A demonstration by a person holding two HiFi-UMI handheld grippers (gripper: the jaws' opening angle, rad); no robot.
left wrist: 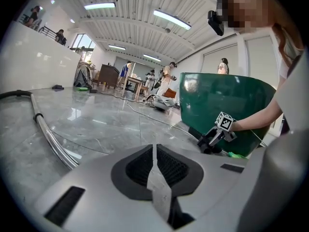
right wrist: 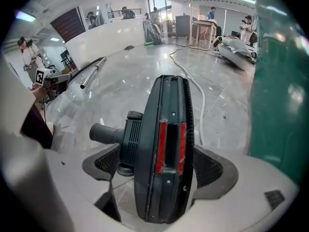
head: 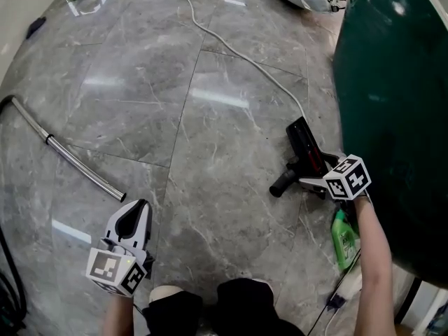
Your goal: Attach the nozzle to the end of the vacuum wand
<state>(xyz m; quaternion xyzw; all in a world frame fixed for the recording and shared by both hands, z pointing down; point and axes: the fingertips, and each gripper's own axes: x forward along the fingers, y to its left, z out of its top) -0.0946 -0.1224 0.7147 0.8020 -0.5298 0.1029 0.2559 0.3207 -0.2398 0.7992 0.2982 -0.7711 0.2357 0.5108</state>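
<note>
The black plastic vacuum nozzle with two red strips [head: 302,152] sits low at the right of the head view, between the jaws of my right claw [head: 309,179]. They stand wide with the pads against its sides, so I read it as clamped. Its round socket stub points to the lower left, towards the long chrome metal wand [head: 70,159]. That wand lies flat on the floor, well apart from the nozzle, its long axis slanting from the upper left down to a free end at the lower left. My left claw [head: 133,217] is the nearer one, just below that free end, jaws together and empty. I judge the join turns on lining the stub up with that slanted tube.

The floor [head: 210,82] is glossy grey marble tile, crossed by a white cable [head: 238,51]. A big dark green tub [head: 392,117] crowds my right arm, with a green bottle [head: 341,240] beside it. Beyond is an open hall with strip lights [left wrist: 171,19] and people [left wrist: 166,76] near tables.
</note>
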